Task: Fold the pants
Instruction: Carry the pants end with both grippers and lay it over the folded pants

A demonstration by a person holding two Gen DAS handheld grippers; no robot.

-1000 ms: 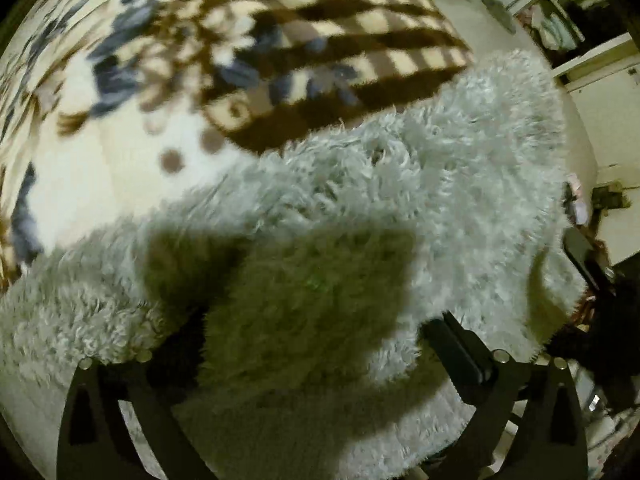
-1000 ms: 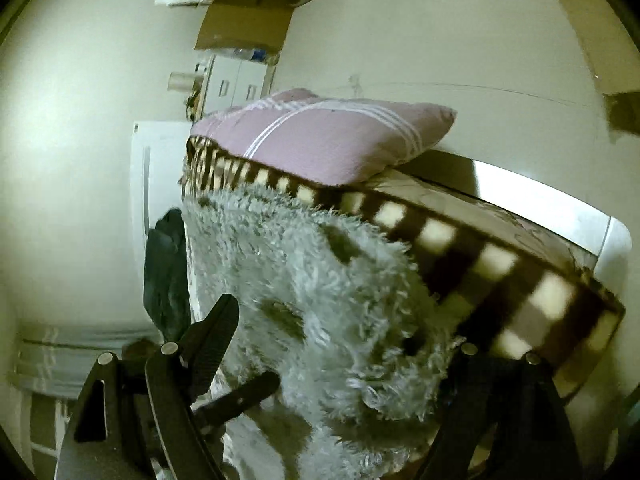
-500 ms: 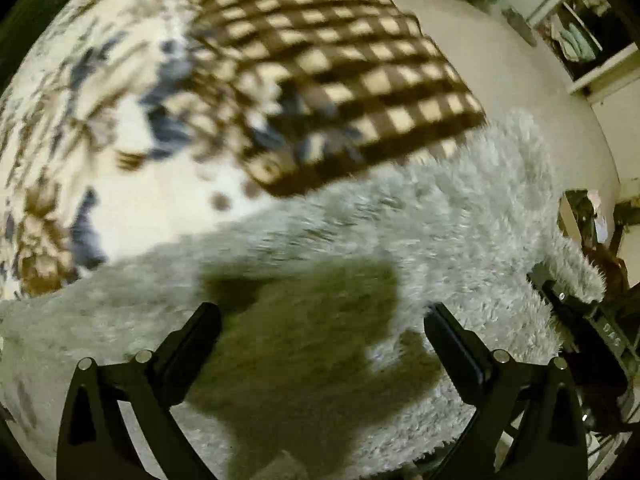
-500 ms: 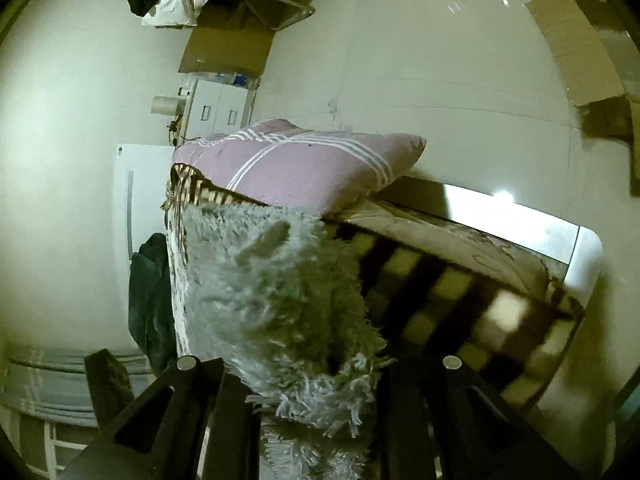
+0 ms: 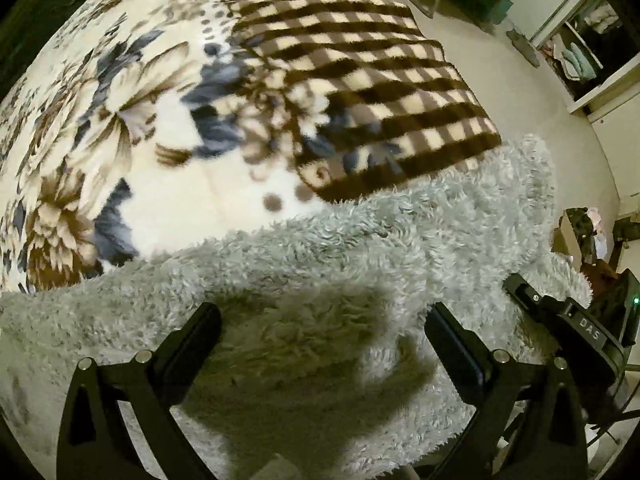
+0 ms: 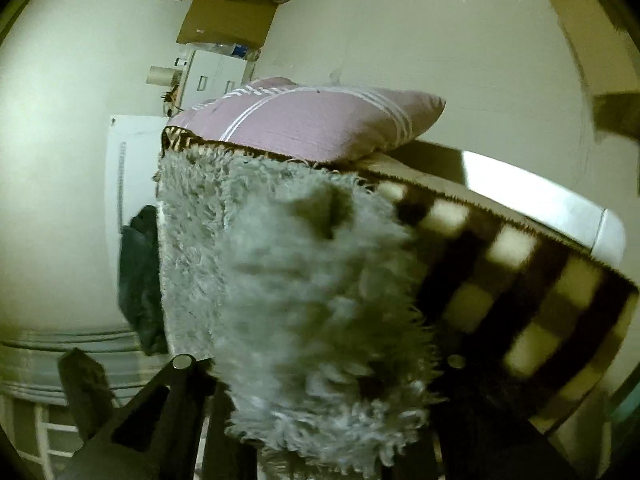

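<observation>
The pants are grey and fluffy and lie spread over the patterned bed blanket. My left gripper is open and hovers just above them, its fingers wide apart and holding nothing. My right gripper is shut on a fold of the grey fluffy pants, and the fabric bunches up between its fingers and fills the lower middle of the right wrist view. The right gripper's body also shows at the right edge of the left wrist view.
A brown and cream checked blanket lies on the bed beyond the pants. A pink pillow rests at the bed's far end. Cardboard boxes and drawers stand by the wall. A dark garment hangs beside the bed.
My right gripper has closed on the pants and gathered a fold. My left gripper has pulled back and up, showing more of the bed.
</observation>
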